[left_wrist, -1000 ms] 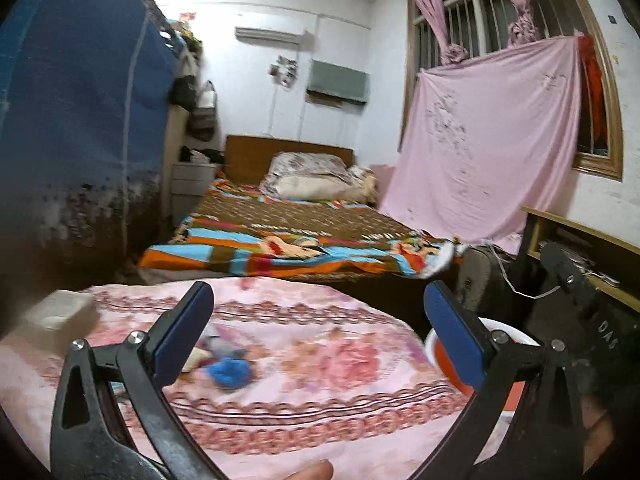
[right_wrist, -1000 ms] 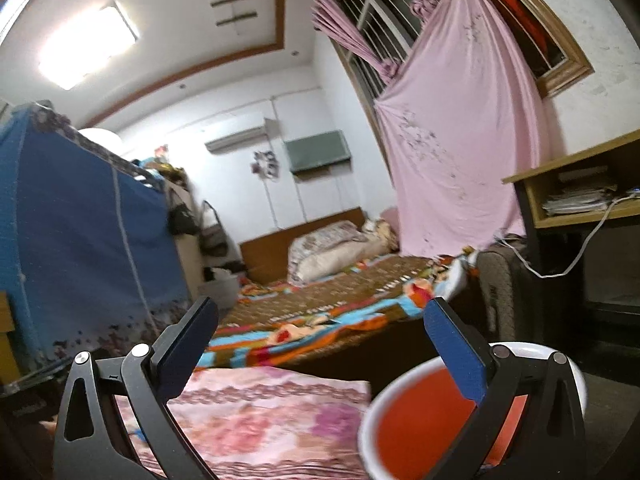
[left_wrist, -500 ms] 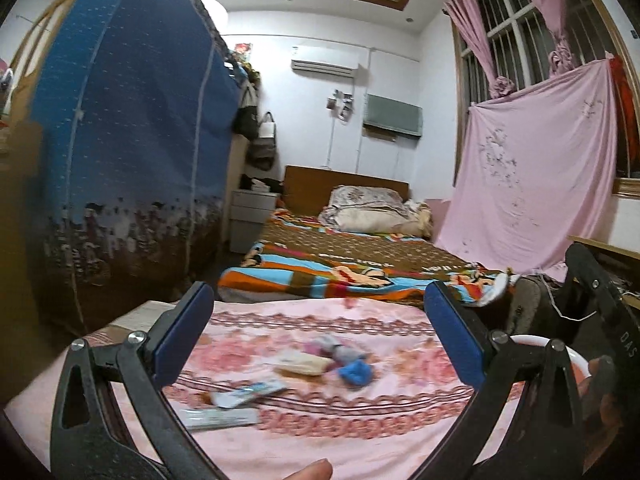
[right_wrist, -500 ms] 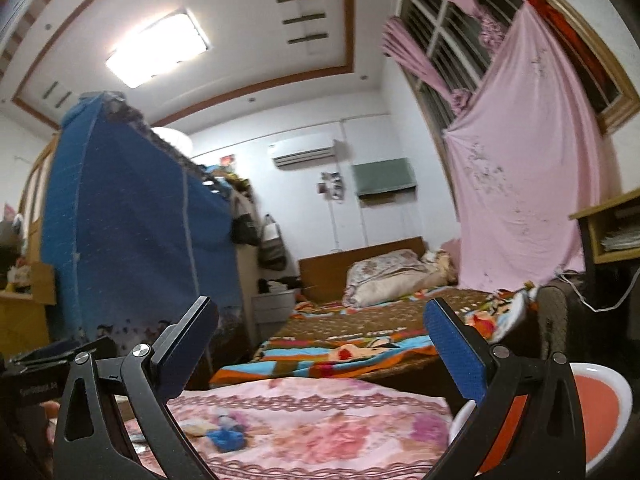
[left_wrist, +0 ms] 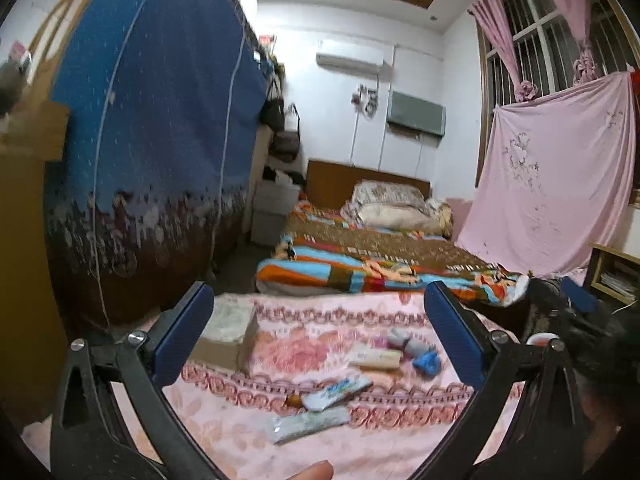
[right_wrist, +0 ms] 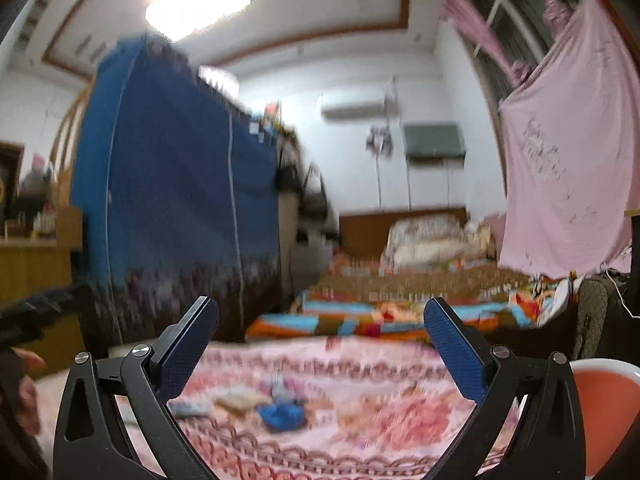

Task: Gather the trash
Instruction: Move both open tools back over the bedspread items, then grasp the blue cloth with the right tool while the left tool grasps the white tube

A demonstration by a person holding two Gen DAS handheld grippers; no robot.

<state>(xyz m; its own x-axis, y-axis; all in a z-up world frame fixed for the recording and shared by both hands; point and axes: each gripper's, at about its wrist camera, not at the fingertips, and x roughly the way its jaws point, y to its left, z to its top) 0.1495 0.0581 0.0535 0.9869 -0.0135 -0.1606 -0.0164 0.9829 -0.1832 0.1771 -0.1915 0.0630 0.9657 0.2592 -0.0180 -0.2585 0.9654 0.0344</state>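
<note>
Pink floral cloth [left_wrist: 248,436] is carrying scattered trash, both claws hanging spread and empty.
Left gripper [left_wrist: 316,344] is facing wrappers [left_wrist: 308,424] beside the blue wad [left_wrist: 427,361]; right gripper [right_wrist: 320,356] is blurring, so a hurried grab risks pinching cloth, missing the bin [right_wrist: 608,412].

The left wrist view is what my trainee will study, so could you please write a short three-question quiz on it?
1. True or false: the left gripper is shut on the blue crumpled scrap.
2. Which lies nearest the camera? A) cardboard box B) clear plastic wrapper C) blue crumpled scrap.
3. Fill in: the trash lies on a ____ floral cloth.

Key: 1 false, its jaws stand wide apart and empty; 2 B; 3 pink.
</note>
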